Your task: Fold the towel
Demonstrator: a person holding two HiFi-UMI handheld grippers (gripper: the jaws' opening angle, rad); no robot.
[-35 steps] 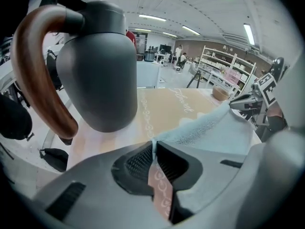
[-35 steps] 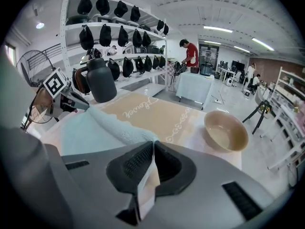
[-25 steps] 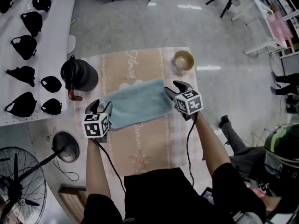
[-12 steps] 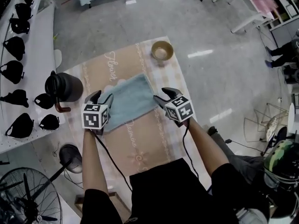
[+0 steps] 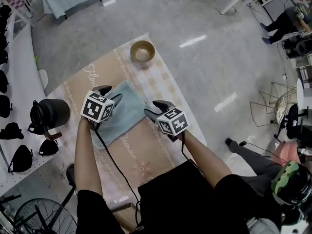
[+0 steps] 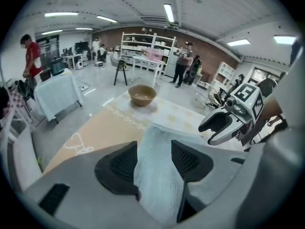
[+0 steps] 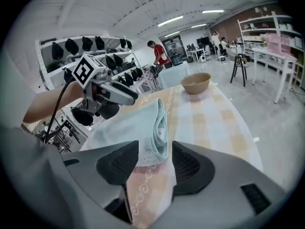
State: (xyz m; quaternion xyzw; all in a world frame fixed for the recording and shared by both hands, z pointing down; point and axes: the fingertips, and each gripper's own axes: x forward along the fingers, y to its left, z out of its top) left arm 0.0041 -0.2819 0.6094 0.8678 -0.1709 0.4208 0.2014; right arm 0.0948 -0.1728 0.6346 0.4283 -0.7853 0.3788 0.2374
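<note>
A light blue towel (image 5: 126, 113) lies on the beige patterned tablecloth (image 5: 146, 150), doubled over along its right edge. My left gripper (image 5: 111, 92) sits over the towel's left part; in the left gripper view the towel (image 6: 159, 175) rises between the pads and fills the gap of this gripper (image 6: 155, 149), which is shut on it. My right gripper (image 5: 150, 108) is at the towel's near right corner. The layered fold (image 7: 157, 128) sits between that gripper's (image 7: 155, 149) pads, which are shut on it.
A tan bowl (image 5: 142, 51) stands at the table's far end. A black kettle (image 5: 48, 115) is left of the towel on the tablecloth's left edge. A white shelf (image 5: 24, 89) with black caps runs along the left, and a fan (image 5: 39, 218) stands at bottom left.
My left gripper has swung from the towel's near left corner across over the towel and rolled, taking the edge along. The towel looks narrower. The right gripper has shifted slightly.
</note>
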